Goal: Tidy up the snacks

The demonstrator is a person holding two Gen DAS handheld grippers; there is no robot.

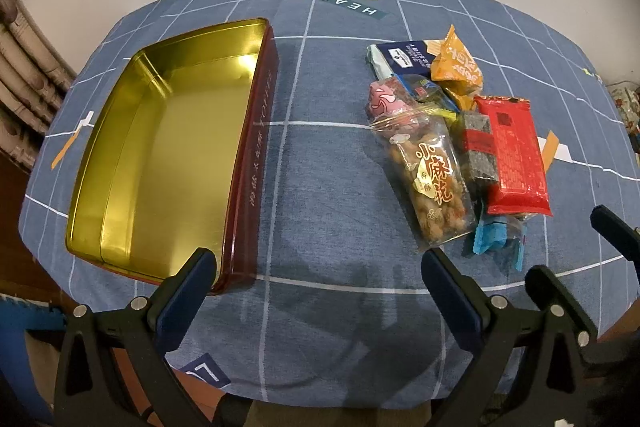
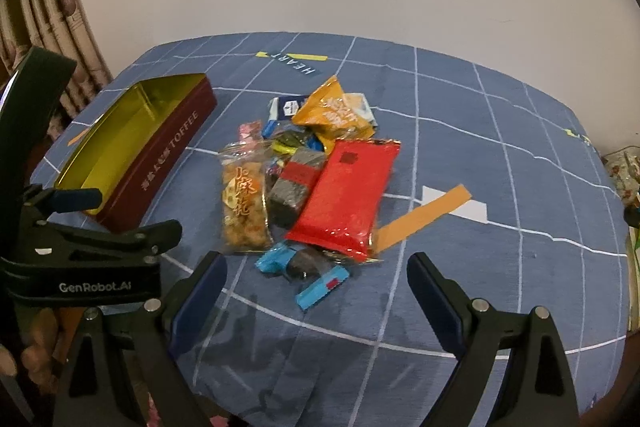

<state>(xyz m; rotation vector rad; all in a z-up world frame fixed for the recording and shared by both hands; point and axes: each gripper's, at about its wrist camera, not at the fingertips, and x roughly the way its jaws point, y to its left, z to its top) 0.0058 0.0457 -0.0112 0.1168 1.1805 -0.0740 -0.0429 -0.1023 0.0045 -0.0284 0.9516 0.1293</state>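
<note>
The bench (image 1: 328, 187), under a blue grid-patterned cloth, carries everything. On its left stands the open toffee tin (image 1: 160, 155), dark red outside and gold inside, with nothing in it. To the right, well apart from the tin, lies the heap of snacks, none yet sorted.

Both tools are spread wide and hold nothing: the left tool (image 1: 320, 267) hovers at the near edge between tin and heap, its left finger over the tin's near corner; the right tool (image 2: 316, 267) hovers just near of the heap.

The main risk, as I judge it, is the heap itself. The red packet (image 2: 344, 195) lies across the dark seaweed-wrapped block (image 2: 294, 187) and the small blue-ended sweets (image 2: 304, 271) at the near edge, so pulling it could drag or scatter them, perhaps toward the bench's near rim. The clear bag of fried twists (image 2: 244, 203) is slick and crinkly; a pinch on its loose film may slip, and a hard squeeze could crush what is inside. The orange pouch (image 2: 332, 111) sits puffed on the far side atop the dark blue packet (image 1: 408, 57), so it may roll off when nudged. The pink wrapped sweet (image 1: 386, 99) is half tucked under the bag's top.

The tin's tall near wall stands in the way of a low carry from the right; a packet would need lifting over it. The two tools are close together and could knock each other.
</note>
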